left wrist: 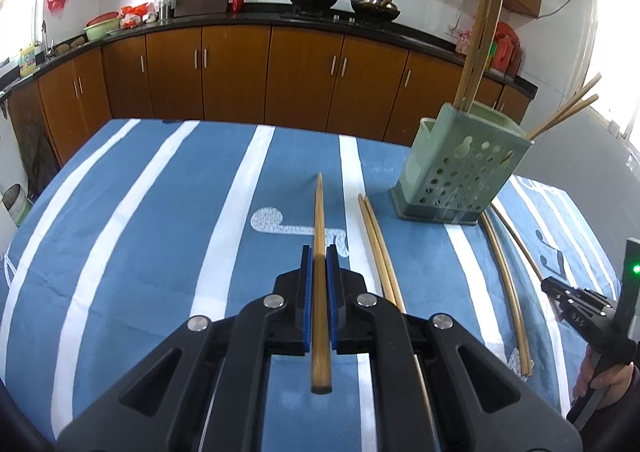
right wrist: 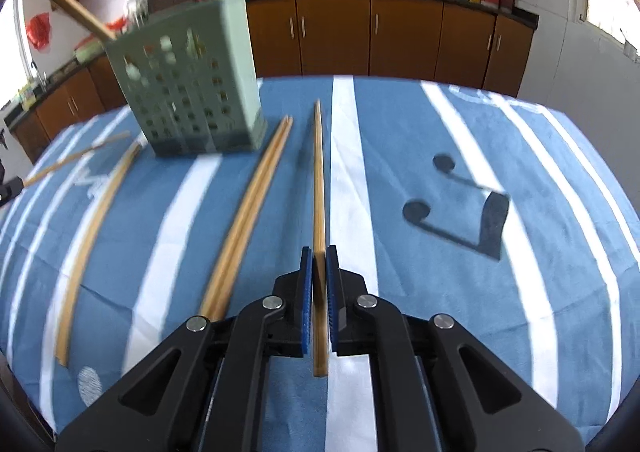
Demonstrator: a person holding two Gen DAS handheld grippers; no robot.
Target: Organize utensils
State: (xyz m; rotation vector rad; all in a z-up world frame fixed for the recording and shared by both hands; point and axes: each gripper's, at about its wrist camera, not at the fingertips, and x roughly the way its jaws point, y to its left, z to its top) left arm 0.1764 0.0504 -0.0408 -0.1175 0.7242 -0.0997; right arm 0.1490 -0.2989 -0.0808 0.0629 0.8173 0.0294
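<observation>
My left gripper point(left wrist: 319, 252) is shut on a wooden chopstick point(left wrist: 319, 220) that points forward above the blue striped tablecloth point(left wrist: 160, 232). My right gripper point(right wrist: 319, 254) is shut on another chopstick point(right wrist: 318, 172). A green perforated utensil holder point(left wrist: 460, 168) stands ahead right of the left gripper and holds several chopsticks; in the right wrist view the holder point(right wrist: 192, 84) is ahead left. A loose pair of chopsticks point(left wrist: 380, 248) lies right of the left gripper. Another pair point(left wrist: 506, 284) lies further right, and it shows in the right wrist view point(right wrist: 248, 212).
The right gripper's body point(left wrist: 584, 308) shows at the right edge of the left wrist view. A curved-looking chopstick pair point(right wrist: 96, 228) lies at the left of the right wrist view. Brown kitchen cabinets point(left wrist: 280, 72) and a black counter with woks stand beyond the table.
</observation>
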